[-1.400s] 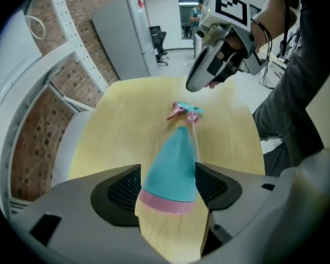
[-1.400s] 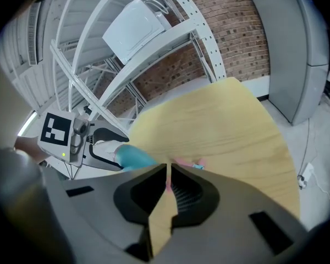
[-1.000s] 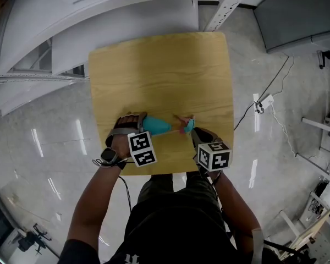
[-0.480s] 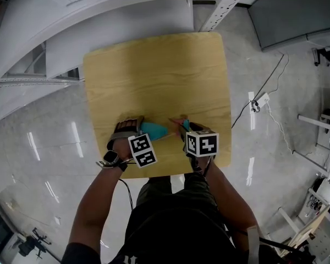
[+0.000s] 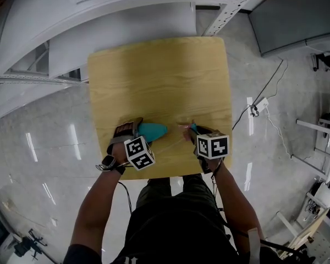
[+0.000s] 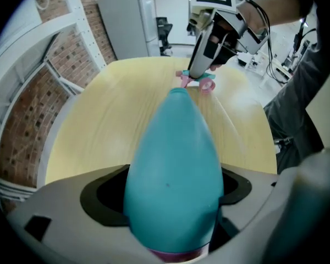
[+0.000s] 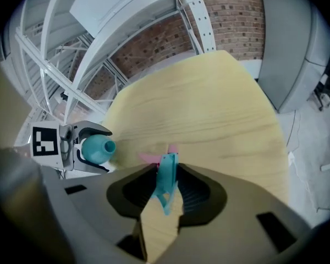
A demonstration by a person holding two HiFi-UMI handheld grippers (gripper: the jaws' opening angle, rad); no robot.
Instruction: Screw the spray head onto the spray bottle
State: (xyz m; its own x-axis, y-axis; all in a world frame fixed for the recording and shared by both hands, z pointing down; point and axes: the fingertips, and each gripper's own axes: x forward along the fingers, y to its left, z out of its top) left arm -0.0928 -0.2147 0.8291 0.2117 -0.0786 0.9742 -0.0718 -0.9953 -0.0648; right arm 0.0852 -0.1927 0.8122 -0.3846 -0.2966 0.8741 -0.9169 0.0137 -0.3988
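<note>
A teal spray bottle (image 5: pixel 152 130) lies level just over the wooden table (image 5: pixel 159 76), its neck pointing right. My left gripper (image 5: pixel 135 131) is shut on its wide body, and in the left gripper view the bottle (image 6: pixel 173 169) fills the gap between the jaws. A short gap to the right is the teal and pink spray head (image 5: pixel 189 128). My right gripper (image 5: pixel 194 133) is closing its jaws on it, and the pads flank the head (image 7: pixel 166 175) tightly. From the right gripper view the bottle's open neck (image 7: pixel 98 148) faces me in the left gripper (image 7: pixel 93 147).
Both grippers work close to the table's near edge, just in front of the person's body. White steel framing (image 5: pixel 126 4) stands beyond the far edge. A power strip and cable (image 5: pixel 258 106) lie on the glossy floor to the right, below a grey cabinet (image 5: pixel 297 12).
My right gripper has shifted slightly right and turned, so the spray head sits a little farther from the bottle's neck. The left gripper and bottle have barely moved.
</note>
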